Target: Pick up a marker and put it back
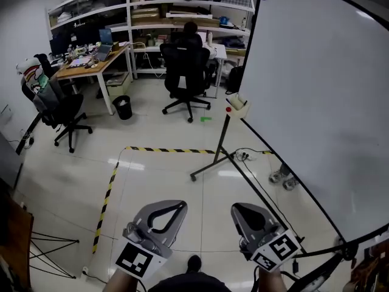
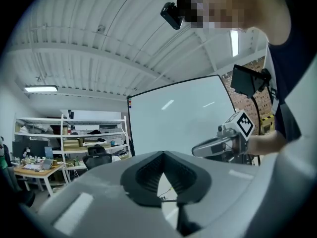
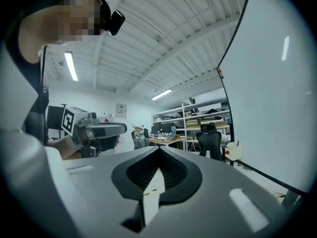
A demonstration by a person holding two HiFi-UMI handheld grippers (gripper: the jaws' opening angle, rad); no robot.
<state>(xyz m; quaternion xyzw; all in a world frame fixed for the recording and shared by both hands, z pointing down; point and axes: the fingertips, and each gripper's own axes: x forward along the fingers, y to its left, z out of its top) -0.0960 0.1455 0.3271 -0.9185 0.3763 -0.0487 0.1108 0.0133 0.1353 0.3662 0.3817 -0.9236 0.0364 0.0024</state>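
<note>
A white holder [image 1: 240, 107] hangs at the left end of the big whiteboard [image 1: 322, 96], with a small red item [image 1: 228, 109] on its side. I cannot tell whether that item is a marker. The holder also shows far off in the right gripper view [image 3: 234, 150]. My left gripper [image 1: 176, 206] and right gripper [image 1: 238, 209] are held low and side by side above the floor, well short of the holder. Both are shut with nothing in them. Each gripper view shows its own jaws touching at the tips [image 2: 162, 153] [image 3: 159, 148].
The whiteboard's stand legs [image 1: 213, 163] and a power strip [image 1: 243, 156] lie on the floor ahead. Yellow-black tape [image 1: 170, 150] marks the tiles. Farther back are office chairs [image 1: 185, 72], a desk [image 1: 91, 62], a black bin [image 1: 123, 107] and shelves [image 1: 182, 11]. A person sits at the rear desk.
</note>
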